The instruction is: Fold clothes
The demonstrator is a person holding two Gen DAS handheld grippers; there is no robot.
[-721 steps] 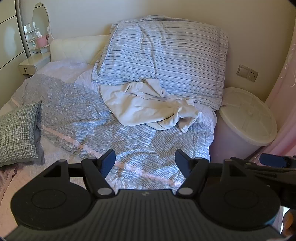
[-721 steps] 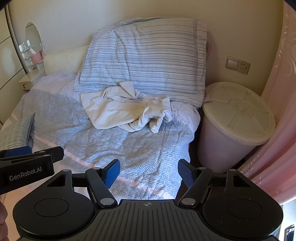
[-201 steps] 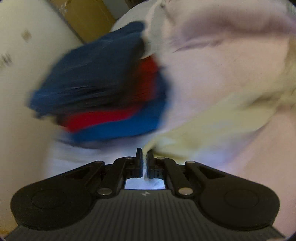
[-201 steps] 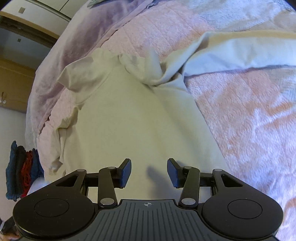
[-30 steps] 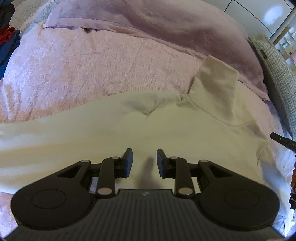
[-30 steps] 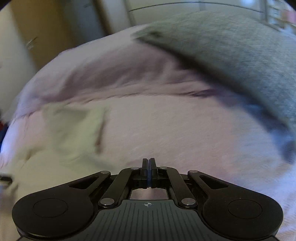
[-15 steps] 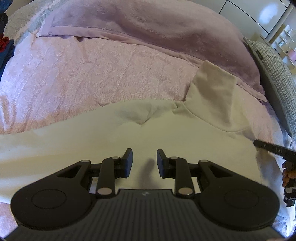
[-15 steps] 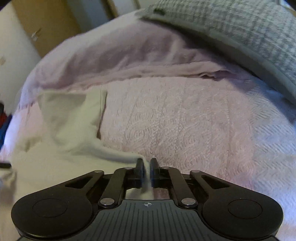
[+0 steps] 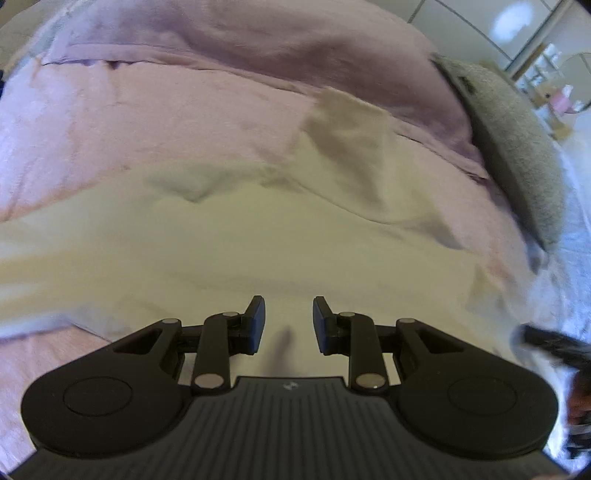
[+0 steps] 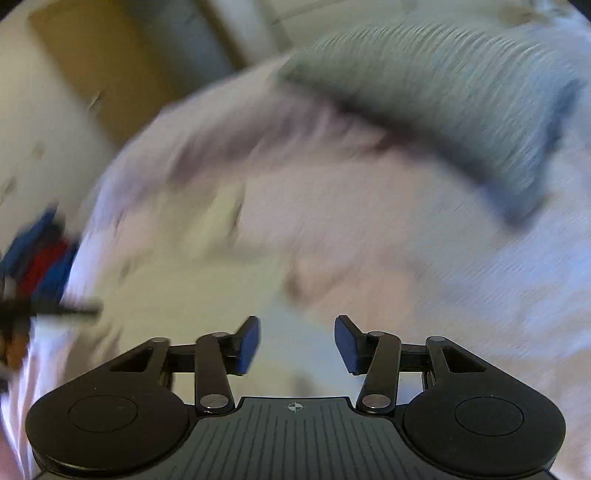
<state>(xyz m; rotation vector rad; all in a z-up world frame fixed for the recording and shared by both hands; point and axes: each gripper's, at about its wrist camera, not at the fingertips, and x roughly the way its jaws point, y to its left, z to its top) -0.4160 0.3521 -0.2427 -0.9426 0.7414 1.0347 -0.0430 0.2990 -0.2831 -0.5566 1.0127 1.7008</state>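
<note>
A cream garment (image 9: 258,236) lies spread flat on the pink bedspread (image 9: 122,122), one short sleeve (image 9: 351,122) pointing toward the far side. My left gripper (image 9: 289,320) hovers open just over the garment's body, nothing between its fingers. The right wrist view is blurred by motion; there the same cream garment (image 10: 177,280) shows at lower left. My right gripper (image 10: 297,341) stands open and empty over the bed near the garment's edge. The other tool's dark tip (image 9: 543,341) shows at the right of the left wrist view.
A lilac blanket (image 9: 258,48) is bunched along the far side of the bed. A grey checked pillow (image 9: 517,155) lies at the right (image 10: 443,92). Folded blue and red clothes (image 10: 40,258) sit off the bed's left edge. White wardrobe doors (image 9: 517,22) stand behind.
My right gripper has gone from shut on the garment's edge to open and has swung quickly, blurring its view. The left gripper has stayed open over the garment, tilting slightly.
</note>
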